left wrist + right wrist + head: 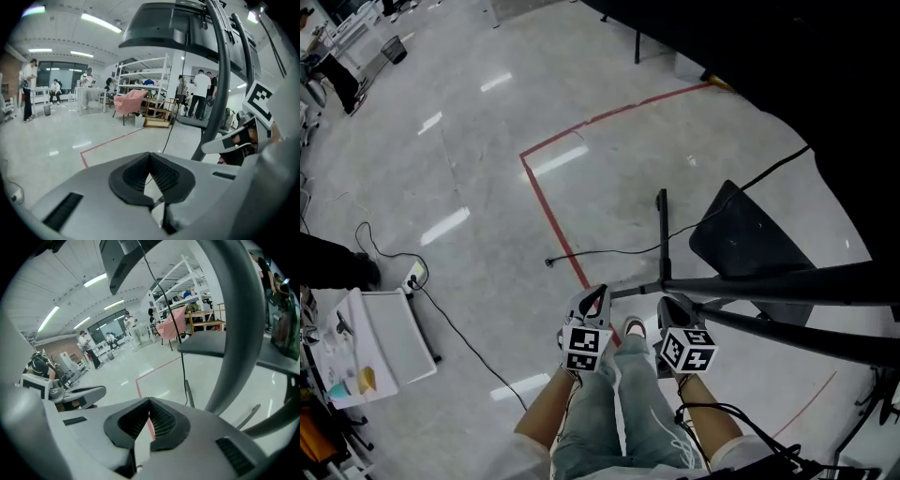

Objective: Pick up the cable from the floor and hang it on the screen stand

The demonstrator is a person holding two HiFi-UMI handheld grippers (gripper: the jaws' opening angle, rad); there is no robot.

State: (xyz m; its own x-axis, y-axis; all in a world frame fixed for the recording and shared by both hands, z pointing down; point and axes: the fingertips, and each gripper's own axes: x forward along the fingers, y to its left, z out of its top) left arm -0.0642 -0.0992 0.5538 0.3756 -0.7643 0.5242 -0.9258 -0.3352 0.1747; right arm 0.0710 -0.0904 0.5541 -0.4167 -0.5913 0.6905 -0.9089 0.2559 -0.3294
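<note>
A thin black cable [600, 253] lies on the grey floor. Its plug end is beside the red tape, and it runs right to the black screen stand [750, 281], then on up past the stand's base plate [745, 239]. In the left gripper view the cable [169, 127] drops from the screen overhead; the right gripper view shows the cable [180, 348] beside the stand's thick post [239, 333]. My left gripper [596, 294] and right gripper [671, 304] hang side by side above my knees, short of the cable. Both are shut with nothing between the jaws.
Red tape [551, 211] marks a corner on the floor. A white cart [389, 342] stands at the left, with a power strip [414, 275] and its black lead beside it. Loose black cables [727, 412] lie at the bottom right. People stand far off [201, 93].
</note>
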